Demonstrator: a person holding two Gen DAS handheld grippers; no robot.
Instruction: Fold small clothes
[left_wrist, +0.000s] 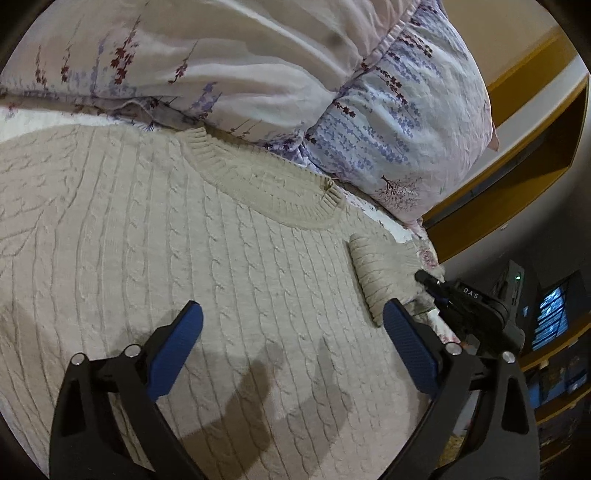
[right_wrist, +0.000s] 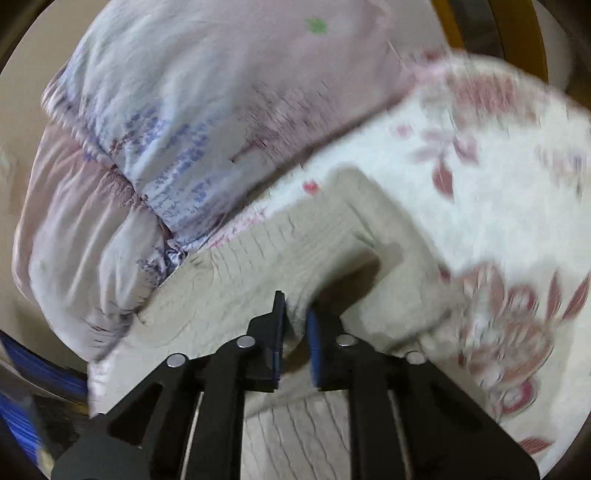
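Note:
A cream cable-knit sweater (left_wrist: 184, 258) lies flat on the bed, collar (left_wrist: 269, 184) toward the pillows. Its right sleeve (left_wrist: 376, 273) is folded in over the body. My left gripper (left_wrist: 291, 332) hovers open just above the sweater's chest, empty. My right gripper (left_wrist: 439, 288) shows at the sweater's right edge in the left wrist view. In the right wrist view my right gripper (right_wrist: 295, 321) is shut on a fold of the sweater sleeve (right_wrist: 295, 251) and lifts it off the bedsheet; that view is blurred by motion.
Floral pillows (left_wrist: 388, 110) are piled behind the collar. A white bedsheet (right_wrist: 498, 184) with pink flowers lies under the sweater. A yellow-trimmed headboard (left_wrist: 517, 155) and dark shelves (left_wrist: 554, 350) stand beyond the bed's right edge.

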